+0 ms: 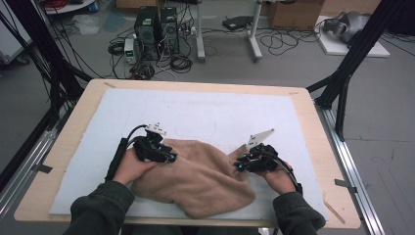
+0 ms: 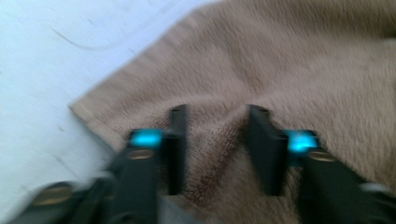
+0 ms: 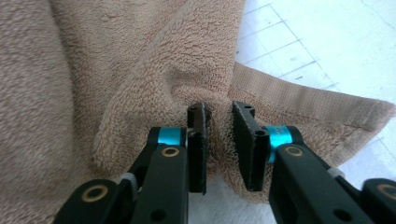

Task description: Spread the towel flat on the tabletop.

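On the white mat (image 1: 195, 112) that covers the wooden table (image 1: 313, 127), a tan towel (image 1: 200, 176) lies rumpled in the near half, stretching from about 9 o'clock to 3 o'clock between the person's two hands. In the high view the left gripper (image 1: 169, 157) sits on the towel's upper left edge, at roughly 10 o'clock of the cloth, while the right gripper (image 1: 240, 165) sits at its upper right corner, near 2 o'clock.

Seen from the left gripper view, the left gripper (image 2: 217, 149) has its jaws moderately apart, with a raised ridge of towel (image 2: 280, 60) bunched between them; the picture is blurred, and whether the pads truly press the cloth I cannot tell. The towel's hemmed corner lies at 9 o'clock of the jaws, on the mat (image 2: 56, 56).

From the right gripper view, the right gripper (image 3: 219, 140) has its jaws drawn narrow, pinching a gathered fold of the towel (image 3: 93, 70) between them. The hemmed edge runs off toward 3 o'clock over the gridded mat (image 3: 327, 37).
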Tool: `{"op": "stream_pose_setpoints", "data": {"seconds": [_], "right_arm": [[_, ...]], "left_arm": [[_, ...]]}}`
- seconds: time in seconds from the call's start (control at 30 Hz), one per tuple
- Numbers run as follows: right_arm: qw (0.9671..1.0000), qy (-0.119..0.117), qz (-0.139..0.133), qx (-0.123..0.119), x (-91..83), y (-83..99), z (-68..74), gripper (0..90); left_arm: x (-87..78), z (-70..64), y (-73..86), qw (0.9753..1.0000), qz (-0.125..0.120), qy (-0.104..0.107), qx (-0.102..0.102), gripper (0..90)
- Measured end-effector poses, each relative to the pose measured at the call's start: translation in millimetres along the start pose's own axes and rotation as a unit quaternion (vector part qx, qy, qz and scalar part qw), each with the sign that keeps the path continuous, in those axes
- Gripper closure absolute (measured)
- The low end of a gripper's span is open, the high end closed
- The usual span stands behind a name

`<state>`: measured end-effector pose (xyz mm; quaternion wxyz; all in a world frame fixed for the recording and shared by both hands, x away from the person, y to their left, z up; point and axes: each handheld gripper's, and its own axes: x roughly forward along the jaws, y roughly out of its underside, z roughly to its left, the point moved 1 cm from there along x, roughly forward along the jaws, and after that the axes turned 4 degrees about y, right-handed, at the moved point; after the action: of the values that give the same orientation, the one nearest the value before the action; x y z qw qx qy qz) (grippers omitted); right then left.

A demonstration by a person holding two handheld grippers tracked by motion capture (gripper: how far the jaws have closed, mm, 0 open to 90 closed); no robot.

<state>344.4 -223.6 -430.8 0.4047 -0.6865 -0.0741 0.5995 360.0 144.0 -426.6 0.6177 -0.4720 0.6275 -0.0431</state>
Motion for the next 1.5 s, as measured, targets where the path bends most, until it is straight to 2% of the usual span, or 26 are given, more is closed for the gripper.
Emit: {"op": "stream_pose_setpoints", "data": {"seconds": [0.07, 0.1, 0.23, 0.33, 0.37, 0.4, 0.43, 0.47, 0.5, 0.6, 0.63, 0.7, 0.73, 0.8, 0.83, 0.87, 0.9, 0.97, 1.0, 1.03, 1.17, 1.23, 1.27, 1.37, 1.47, 1.5], "right_arm": [[1.0, 0.001, -0.003, 0.003, -2.1, -0.3, -0.7, 77.9], [1.0, 0.003, -0.006, 0.003, -3.5, -0.9, -0.9, 78.1], [0.9998, 0.008, -0.016, 0.007, -9.5, -4.5, -1.7, 78.2], [0.9995, 0.016, -0.027, 0.008, -16.1, -8.0, -4.5, 78.3], [0.9993, 0.018, -0.031, 0.007, -18.8, -9.5, -5.9, 78.3], [0.9992, 0.023, -0.033, 0.009, -22.2, -11.0, -6.9, 78.3], [0.9992, 0.023, -0.033, 0.009, -22.2, -11.0, -6.9, 78.3], [0.9987, 0.028, -0.04, 0.011, -27.8, -13.1, -9.3, 78.3], [0.9988, 0.028, -0.039, 0.012, -28.8, -13.6, -9.9, 78.3], [0.9992, 0.027, -0.029, 0.009, -24.7, -12.3, -10.2, 78.2], [0.9993, 0.026, -0.025, 0.01, -22.6, -11.3, -10.0, 78.1], [0.9995, 0.024, -0.018, 0.011, -17.4, -8.7, -10.3, 78.1], [0.9995, 0.024, -0.013, 0.015, -14.8, -6.9, -10.2, 78.1], [0.9996, 0.02, -0.012, 0.018, -9.4, -2.5, -9.8, 78.0], [0.9996, 0.018, -0.012, 0.018, -7.8, -0.9, -9.8, 78.0], [0.9996, 0.018, -0.012, 0.018, -7.8, -0.9, -9.8, 78.0], [0.9994, 0.013, -0.015, 0.029, -3.4, 3.1, -9.4, 78.1], [0.9994, 0.015, -0.014, 0.028, -1.6, 2.3, -9.1, 78.1], [0.9994, 0.015, -0.014, 0.028, -1.6, 2.3, -9.1, 78.1], [0.9995, 0.016, -0.012, 0.023, -0.9, 0.5, -8.0, 78.1], [0.9995, 0.016, -0.014, 0.022, -2.0, 0.5, -8.6, 78.1], [0.9994, 0.016, -0.017, 0.026, -3.4, 0.5, -8.2, 78.1], [0.9991, 0.014, -0.031, 0.025, -7.3, -1.3, -6.3, 78.2], [0.9987, 0.018, -0.041, 0.022, -13.0, -7.1, -4.9, 78.3], [0.9985, 0.022, -0.047, 0.019, -17.4, -14.0, -6.7, 78.3], [0.9985, 0.024, -0.045, 0.017, -18.2, -16.4, -8.0, 78.4]], "left_arm": [[1.2, -0.2, 1.0, 1.0, 0.007, 0.002, 0.002, 78.9], [1.5, -2.2, 0.8, 0.9998, 0.014, -0.002, 0.015, 82.8], [2.2, -2.4, 0.7, 0.9996, 0.018, -0.003, 0.02, 87.4], [-1.6, -3.1, -0.3, 0.9995, 0.006, -0.013, 0.027, 88.0], [-4.0, -3.3, -0.7, 0.9995, -0.004, -0.014, 0.028, 88.1], [-9.9, -2.3, -1.4, 0.9991, -0.026, -0.023, 0.024, 88.1], [-9.9, -2.3, -1.4, 0.9991, -0.026, -0.023, 0.024, 88.1], [-12.8, 1.2, -1.2, 0.9988, -0.038, -0.026, 0.018, 87.5], [-13.1, 3.4, -1.3, 0.9988, -0.039, -0.028, 0.015, 84.6], [-9.4, 5.9, -0.7, 0.9988, -0.041, -0.026, 0.004, 56.0], [-2.6, 7.9, -0.1, 0.9992, -0.023, -0.031, -0.003, 48.3], [1.2, 9.0, 0.6, 0.9993, -0.018, -0.031, -0.005, 42.4], [6.9, 12.1, 1.3, 0.9997, -0.002, -0.024, -0.008, 42.3], [9.3, 12.3, 1.8, 0.9998, 0.0, -0.018, -0.011, 49.7], [9.4, 12.0, 1.5, 0.9995, 0.005, -0.032, -0.003, 54.3], [9.4, 12.0, 1.5, 0.9995, 0.005, -0.032, -0.003, 62.0], [10.2, 9.9, 1.6, 0.9981, 0.006, -0.06, 0.014, 70.0], [10.2, 10.0, 1.1, 0.9981, 0.007, -0.061, 0.011, 77.0], [9.8, 9.8, 1.0, 0.998, 0.009, -0.061, 0.013, 77.0], [9.7, 9.4, 1.1, 0.9983, 0.01, -0.056, 0.014, 83.7], [9.0, 7.0, 0.4, 0.9977, 0.014, -0.062, 0.024, 86.1], [6.9, 6.0, 0.1, 0.9976, 0.007, -0.064, 0.025, 86.2], [4.5, 5.9, -0.4, 0.9975, 0.002, -0.067, 0.024, 86.4], [-4.5, 6.6, -2.5, 0.9975, -0.022, -0.065, 0.017, 86.4], [-18.0, 6.8, -7.4, 0.9957, -0.055, -0.074, 0.008, 86.3], [-21.4, 7.4, -9.4, 0.9945, -0.064, -0.083, 0.006, 86.4]]}}
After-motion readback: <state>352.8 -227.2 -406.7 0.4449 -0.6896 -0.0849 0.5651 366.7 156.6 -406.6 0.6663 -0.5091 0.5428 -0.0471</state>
